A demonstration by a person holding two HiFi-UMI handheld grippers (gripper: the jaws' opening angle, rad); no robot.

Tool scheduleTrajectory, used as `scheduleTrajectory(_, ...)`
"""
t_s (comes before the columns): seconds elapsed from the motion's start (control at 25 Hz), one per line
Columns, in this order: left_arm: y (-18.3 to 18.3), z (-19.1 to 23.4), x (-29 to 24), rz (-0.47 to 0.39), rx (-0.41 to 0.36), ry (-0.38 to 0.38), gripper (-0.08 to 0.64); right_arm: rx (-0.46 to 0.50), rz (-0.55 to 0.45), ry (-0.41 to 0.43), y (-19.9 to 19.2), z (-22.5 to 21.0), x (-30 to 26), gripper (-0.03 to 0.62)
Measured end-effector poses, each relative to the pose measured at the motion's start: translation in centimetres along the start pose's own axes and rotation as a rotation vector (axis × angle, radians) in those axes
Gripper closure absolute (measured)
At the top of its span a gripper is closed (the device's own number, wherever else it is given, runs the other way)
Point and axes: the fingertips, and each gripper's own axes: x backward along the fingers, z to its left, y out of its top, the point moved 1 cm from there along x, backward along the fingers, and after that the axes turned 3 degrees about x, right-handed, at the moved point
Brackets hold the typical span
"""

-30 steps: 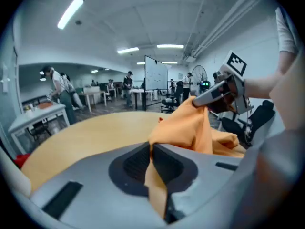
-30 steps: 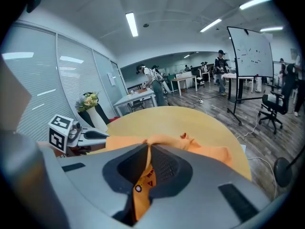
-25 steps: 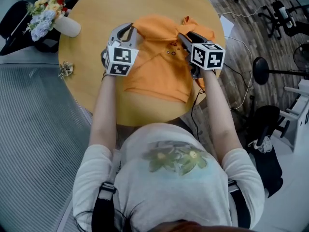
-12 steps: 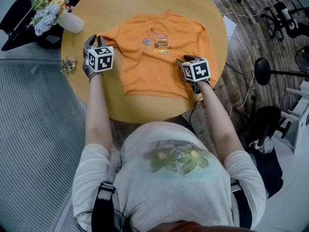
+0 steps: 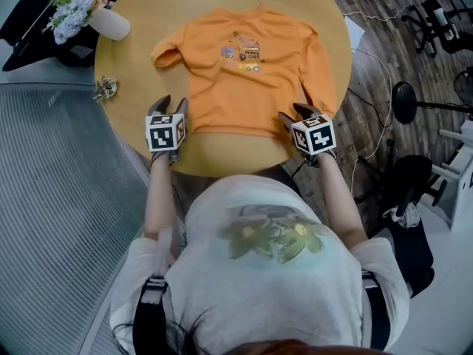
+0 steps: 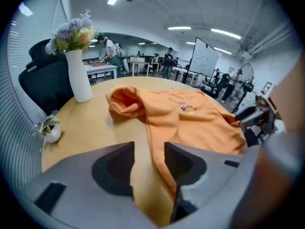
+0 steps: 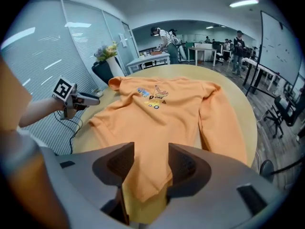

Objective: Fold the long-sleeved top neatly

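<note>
The orange long-sleeved top (image 5: 247, 80) lies spread on the round wooden table (image 5: 140, 21), print side up. Its left sleeve (image 5: 166, 50) is bunched at the far left, and the right sleeve (image 5: 321, 69) lies along the body. My left gripper (image 5: 172, 103) sits at the hem's near left corner with its jaws opening. In the left gripper view the hem edge (image 6: 157, 161) runs loose between them. My right gripper (image 5: 294, 112) is at the near right corner, jaws also opening. The hem corner (image 7: 143, 185) lies loose in its gap.
A white vase of flowers (image 5: 107, 22) stands at the table's far left edge, with a small ornament (image 5: 103, 89) near it. A black chair (image 6: 43, 85) is behind the vase. Stands and cables (image 5: 414, 102) occupy the floor to the right.
The top went from lifted and bunched to spread flat on the table. Both grippers drew back toward the near edge, to the hem corners. The left one came in from the far left side.
</note>
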Motion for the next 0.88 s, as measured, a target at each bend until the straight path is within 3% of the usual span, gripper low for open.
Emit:
scheduleTrajectory(0.2, -4.8, -5.1, 1.4, 0.085, -0.140, -0.135, 0.382, 0.150, 0.087, 0.017, -4.7, 3.6, 0.4, 0.376)
scheduleTrajectory(0.32, -6.9, -6.4, 1.2, 0.138, -0.184, -0.189, 0.382, 0.234, 0.136, -0.050, -6.5, 3.9, -0.3, 0.380)
scheduleTrajectory(0.36, -7.3, -6.4, 0.8, 0.148, -0.206, -0.184, 0.382, 0.256, 0.139, -0.091, -6.7, 3.5, -0.3, 0.404)
scheduleTrajectory(0.4, -7.6, -6.2, 0.4, 0.152, -0.238, -0.161, 0.382, 0.269, 0.130, -0.132, -6.7, 3.1, -0.2, 0.528)
scheduleTrajectory(0.52, -7.7, -5.5, 0.3, 0.145, -0.333, -0.077, 0.464, 0.214, 0.030, -0.180, -5.3, 2.5, 1.7, 0.560)
scheduleTrajectory(0.64, -5.7, -6.8, 2.9, 0.042, -0.327, -0.114, 0.505, 0.114, -0.089, -0.200, -3.9, 2.2, 4.8, 0.560)
scheduleTrajectory(0.72, -5.3, -7.8, 4.6, -0.006, -0.318, -0.147, 0.505, 0.087, -0.109, -0.207, -4.2, 2.1, 6.2, 0.560)
scheduleTrajectory(0.8, -7.5, -8.7, 5.1, 0.039, -0.337, -0.196, 0.505, 0.085, -0.047, -0.189, -6.4, 2.4, 6.0, 0.560)
scheduleTrajectory(0.88, -11.6, -9.0, 4.4, 0.179, -0.372, -0.256, 0.497, 0.088, 0.046, -0.168, -9.3, 2.7, 4.4, 0.560)
